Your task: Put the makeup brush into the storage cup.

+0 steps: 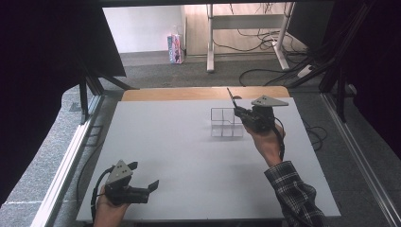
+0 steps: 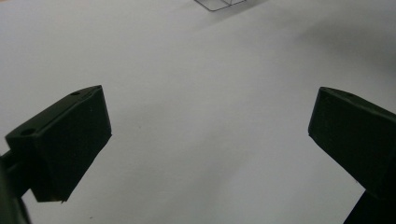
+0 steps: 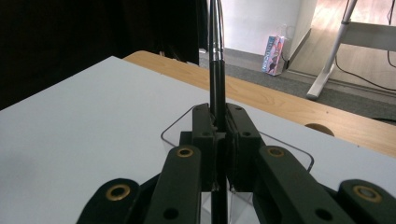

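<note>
The pen (image 3: 216, 70) stands nearly upright in your right hand-held gripper (image 3: 218, 121) — jaws clamped tight on its dark barrel, its tip rising past them. In the high view you hold it just over the right edge of the clear divided organizer (image 1: 226, 123), which sits right of centre, toward the back of the white bench (image 1: 179, 161). Your left hand-held gripper (image 1: 144, 176) rests near the front left corner — jaws spread wide, nothing between them.

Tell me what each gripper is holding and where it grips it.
The right gripper is shut on a thin black pen, clamped around its lower shaft, above the clear organizer. The left gripper is open and holds nothing.
</note>
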The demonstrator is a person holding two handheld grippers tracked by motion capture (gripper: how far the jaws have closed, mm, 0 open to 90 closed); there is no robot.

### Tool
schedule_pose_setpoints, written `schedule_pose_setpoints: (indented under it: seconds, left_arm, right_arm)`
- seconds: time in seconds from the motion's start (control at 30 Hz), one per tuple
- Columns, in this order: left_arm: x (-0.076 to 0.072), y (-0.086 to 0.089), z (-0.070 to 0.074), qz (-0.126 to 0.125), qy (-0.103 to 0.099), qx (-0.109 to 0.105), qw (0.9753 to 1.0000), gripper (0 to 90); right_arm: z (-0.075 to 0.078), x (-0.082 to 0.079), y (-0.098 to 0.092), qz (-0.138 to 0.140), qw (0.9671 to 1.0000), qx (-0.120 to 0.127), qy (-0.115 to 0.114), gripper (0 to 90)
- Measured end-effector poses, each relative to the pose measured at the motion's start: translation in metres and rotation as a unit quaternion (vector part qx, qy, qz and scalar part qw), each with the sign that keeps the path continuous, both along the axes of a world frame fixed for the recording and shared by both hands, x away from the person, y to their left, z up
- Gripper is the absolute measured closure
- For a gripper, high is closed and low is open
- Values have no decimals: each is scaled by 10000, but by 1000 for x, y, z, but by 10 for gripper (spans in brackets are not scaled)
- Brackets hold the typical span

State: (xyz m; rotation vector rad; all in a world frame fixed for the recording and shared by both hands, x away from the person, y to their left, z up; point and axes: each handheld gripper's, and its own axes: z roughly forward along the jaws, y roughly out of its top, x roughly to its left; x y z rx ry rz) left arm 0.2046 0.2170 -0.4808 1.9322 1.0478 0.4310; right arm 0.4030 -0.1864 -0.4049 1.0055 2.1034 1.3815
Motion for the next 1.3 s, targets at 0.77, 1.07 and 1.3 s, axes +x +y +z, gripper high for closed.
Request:
schedule_pose_setpoints:
  seconds: [0.77, 1.07, 1.3]
  left_arm:
    - [1, -4, -3, -50, 19, 265, 9996, 0]
    - [1, -3, -3, -48, -1, 316, 9995, 0]
    - [1, -3, -3, -58, 2, 340, 9994, 0]
  right_arm:
    - [-7, 43, 20, -231, 9997, -63, -101, 829]
    - [-12, 54, 24, -233, 9997, -22, -118, 829]
    - [-20, 61, 33, -193, 9998, 4, -74, 830]
